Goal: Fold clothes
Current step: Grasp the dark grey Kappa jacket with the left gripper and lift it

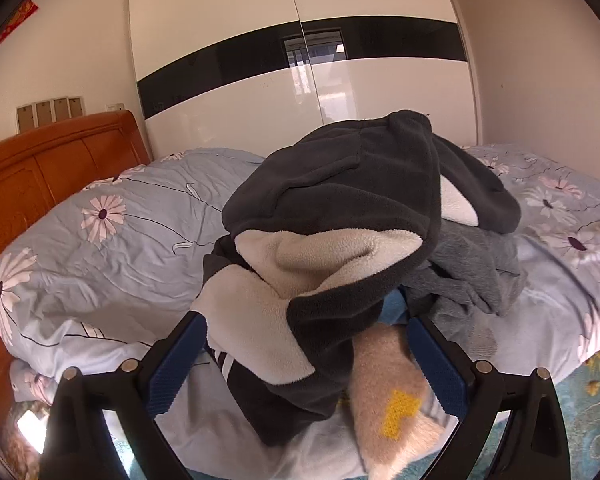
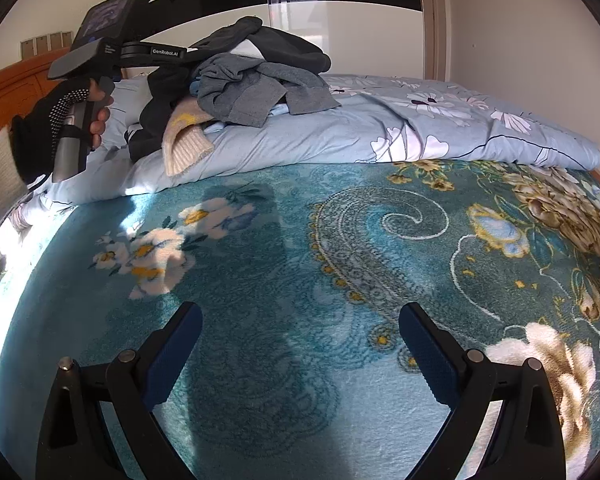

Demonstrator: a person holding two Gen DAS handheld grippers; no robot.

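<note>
We saw the teal floral blanket (image 2: pixel 284 264) spread nearest us, under our right gripper (image 2: pixel 300 344), whose jaws stood apart over it, gripping nothing. Beyond it lay the blue flowered quilt (image 2: pixel 440 128), bearing the heap of clothes (image 2: pixel 244 80) at far left. Our left gripper (image 1: pixel 304 354) reached into that heap, jaws apart either side of the dark fleece garment (image 1: pixel 340 184); a beige knit (image 1: pixel 384 392) lay beneath.

A white wardrobe (image 1: pixel 300 72) with a black band faces the bed, beside an orange wooden headboard (image 1: pixel 40 172); sunlight falls on the teal flowered blanket (image 2: pixel 260 280).
</note>
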